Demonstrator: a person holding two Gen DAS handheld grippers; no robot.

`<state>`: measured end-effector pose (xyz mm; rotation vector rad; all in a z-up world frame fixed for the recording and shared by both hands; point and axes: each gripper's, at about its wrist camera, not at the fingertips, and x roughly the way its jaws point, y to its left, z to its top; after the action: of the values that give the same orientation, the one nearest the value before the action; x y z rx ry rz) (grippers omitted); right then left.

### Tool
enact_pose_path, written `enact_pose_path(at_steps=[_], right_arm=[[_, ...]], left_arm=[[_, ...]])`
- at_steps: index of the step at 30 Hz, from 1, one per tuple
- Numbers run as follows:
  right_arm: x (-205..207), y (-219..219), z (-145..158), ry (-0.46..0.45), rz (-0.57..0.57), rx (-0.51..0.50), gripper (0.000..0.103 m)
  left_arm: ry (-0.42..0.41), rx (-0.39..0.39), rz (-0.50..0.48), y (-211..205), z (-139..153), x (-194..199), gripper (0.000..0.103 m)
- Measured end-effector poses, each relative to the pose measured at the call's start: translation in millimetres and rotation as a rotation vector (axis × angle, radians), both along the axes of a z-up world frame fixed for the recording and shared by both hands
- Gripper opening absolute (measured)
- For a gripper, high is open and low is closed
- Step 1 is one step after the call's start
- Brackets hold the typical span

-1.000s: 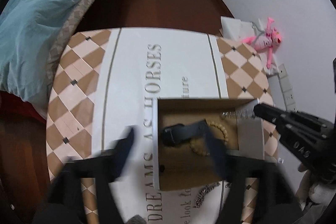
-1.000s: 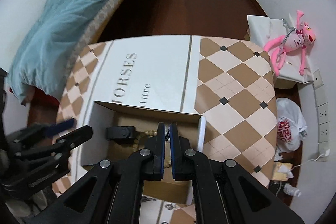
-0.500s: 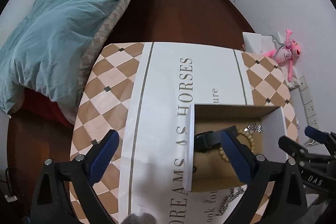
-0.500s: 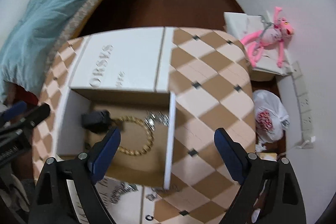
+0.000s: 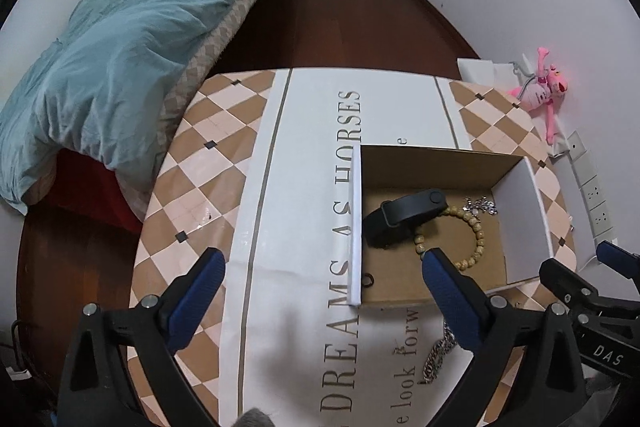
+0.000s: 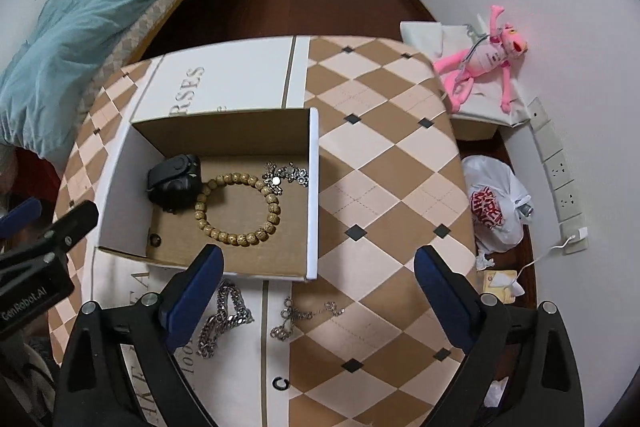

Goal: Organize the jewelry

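Observation:
An open cardboard box (image 6: 313, 195) (image 5: 355, 227) stands on the table. It holds a black band (image 6: 176, 181) (image 5: 404, 217), a wooden bead bracelet (image 6: 236, 209) (image 5: 474, 235), a silver trinket (image 6: 286, 175) (image 5: 480, 205) and a small dark ring (image 6: 154, 239) (image 5: 367, 281). A thick silver chain (image 6: 224, 315) (image 5: 438, 359) and a thin silver chain (image 6: 304, 315) lie on the table in front of the box. My left gripper (image 5: 320, 291) is open and empty above the box's left wall. My right gripper (image 6: 316, 287) is open and empty above the chains.
The table (image 6: 384, 163) has a checkered cloth with a white printed runner (image 5: 312, 147). A bed with a blue duvet (image 5: 120, 55) is at the left. A pink plush toy (image 6: 484, 59) and a white plastic bag (image 6: 496, 207) lie by the right wall.
The right gripper was shut over the box one second ago; it has opened and drawn back. The left gripper has also pulled back from the box and stayed open.

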<state>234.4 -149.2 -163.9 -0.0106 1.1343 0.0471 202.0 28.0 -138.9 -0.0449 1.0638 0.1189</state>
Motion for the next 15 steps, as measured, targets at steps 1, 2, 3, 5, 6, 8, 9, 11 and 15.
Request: enact_pose_path(at_steps=[1,2,3,5,6,8,9,11,15], right_arm=[[-3.1,-0.4,3.2,-0.008,-0.005,-0.001,0.097],[-8.1,-2.1,8.7,-0.024,-0.012,-0.005,0.097],[-13.5,-3.0,13.5,-0.040,-0.017,-0.008,0.097],[-22.9,-4.2,22.9,-0.068,-0.024,-0.013,0.097],[-28.3,-4.8,28.1,-0.082,-0.027,-0.015,0.097],[-36.6,-6.0,38.1,-0.108,-0.031,-0.019,0.097],[-40.5,-7.0,43.0,-0.121,-0.034,-0.021,0.097],[-50.0,-9.0,54.2,-0.149,-0.040,-0.019,0.097],[-66.5,-11.2,77.8,-0.208,-0.049,-0.017,0.097]], left_arm=[[-0.010,0.000,-0.002,-1.4,3.5,-3.9,0.101],[-0.024,-0.002,-0.009,-2.7,8.1,-8.8,0.101],[-0.031,0.000,-0.010,-3.6,10.6,-11.4,0.101],[-0.056,0.007,-0.016,-6.2,19.6,-20.4,0.101],[-0.063,0.006,-0.016,-6.6,22.5,-23.4,0.101],[-0.084,0.007,-0.014,-8.5,31.0,-32.0,0.101],[-0.092,0.008,-0.015,-9.3,34.3,-35.1,0.101],[-0.112,0.009,-0.016,-11.0,42.2,-42.8,0.101],[-0.145,0.001,-0.024,-14.8,58.5,-57.2,0.101]])
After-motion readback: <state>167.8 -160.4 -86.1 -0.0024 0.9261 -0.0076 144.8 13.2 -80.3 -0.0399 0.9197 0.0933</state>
